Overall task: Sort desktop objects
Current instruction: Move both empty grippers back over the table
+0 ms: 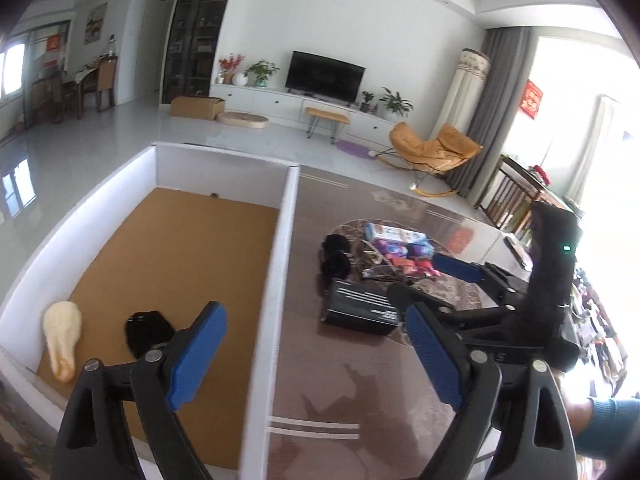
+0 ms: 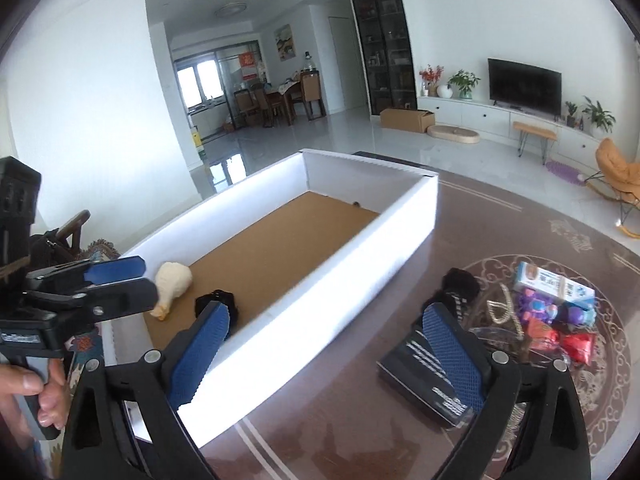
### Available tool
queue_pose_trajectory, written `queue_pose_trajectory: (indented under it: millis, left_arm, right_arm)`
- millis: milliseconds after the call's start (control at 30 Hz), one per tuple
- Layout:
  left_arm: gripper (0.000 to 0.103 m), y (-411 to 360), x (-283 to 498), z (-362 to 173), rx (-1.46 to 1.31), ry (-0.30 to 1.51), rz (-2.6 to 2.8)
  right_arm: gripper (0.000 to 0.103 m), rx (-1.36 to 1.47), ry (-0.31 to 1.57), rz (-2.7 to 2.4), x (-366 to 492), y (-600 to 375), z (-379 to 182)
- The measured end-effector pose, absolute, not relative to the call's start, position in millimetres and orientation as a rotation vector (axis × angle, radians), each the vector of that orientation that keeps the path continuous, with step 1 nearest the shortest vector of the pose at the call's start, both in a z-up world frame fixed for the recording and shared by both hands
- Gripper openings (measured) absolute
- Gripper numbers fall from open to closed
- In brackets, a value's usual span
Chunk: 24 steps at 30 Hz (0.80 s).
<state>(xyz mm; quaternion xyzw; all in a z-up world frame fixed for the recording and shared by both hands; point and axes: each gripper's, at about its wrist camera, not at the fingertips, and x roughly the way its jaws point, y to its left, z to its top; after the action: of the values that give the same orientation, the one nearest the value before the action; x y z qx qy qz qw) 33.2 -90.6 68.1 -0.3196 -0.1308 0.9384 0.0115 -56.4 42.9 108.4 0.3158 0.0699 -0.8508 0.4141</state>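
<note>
Both grippers spread wide and empty — left gripper [image 1: 316, 356] straddling the white wall of the bin [image 1: 276, 280], right gripper [image 2: 340, 356] beside that wall. Already in the bin: a cream plush piece [image 2: 170, 286] and a small black item [image 1: 146, 330]. Waiting on the glossy surface [image 2: 340, 420]: a flat black box [image 2: 428, 376], nearest; likely stiff, light and slick-faced — best pinched across its short edges. Beyond, a black fuzzy thing [image 2: 460, 282], probably soft and forgiving. Crinkly red packets [image 2: 576, 344] and a carton [image 2: 552, 284] look light, prone to slipping.
</note>
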Motion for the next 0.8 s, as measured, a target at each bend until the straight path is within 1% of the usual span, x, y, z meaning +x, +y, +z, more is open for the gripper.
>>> queue_pose_trajectory:
  millis: [33, 100, 233, 300, 400, 500, 633, 700, 800]
  left_arm:
    - [0.103, -67.5, 32.1, 66.3, -0.97, -0.383, 2.882]
    - [0.103, -27.7, 24.1, 54.5, -0.988, -0.342, 2.788]
    - [0.103, 28.9, -4.9, -6.8, -1.206, -0.267, 2.666]
    - [0.103, 37.6, -18.4, -41.4, -1.326, -0.222, 2.652]
    - [0.103, 38.5, -26.7, -74.8, -1.432, -0.177, 2.663]
    - [0.103, 35.9, -33.2, -82.0, -1.425, -0.105, 2.732]
    - [0.103, 36.0, -44.9, -82.1, -1.462, -0.05, 2.748]
    - [0.103, 39.3, -58.2, -86.7, -1.487, 0.021, 2.761]
    - [0.103, 41.9, -73.6, -87.6, -1.478, 0.027, 2.746]
  right_arm:
    - [0.098, 0.807, 0.179, -2.179, -60.2, 64.0, 102.9]
    - [0.098, 0.854, 0.181, -2.274, -68.5, 110.7, 92.5]
    - [0.098, 0.991, 0.256, -2.442, -84.1, 192.3, 59.8]
    - [0.098, 1.076, 0.268, -2.478, -87.2, 224.3, 40.4]
    - [0.098, 1.181, 0.243, -2.49, -86.6, 258.6, 15.6]
    - [0.098, 1.229, 0.232, -2.495, -85.2, 271.2, 0.4]
    - [0.098, 1.247, 0.226, -2.493, -85.4, 264.7, -9.5]
    - [0.099, 1.261, 0.23, -2.492, -85.3, 261.2, -14.3]
    - [0.1, 1.269, 0.247, -2.494, -87.1, 255.4, -15.6]
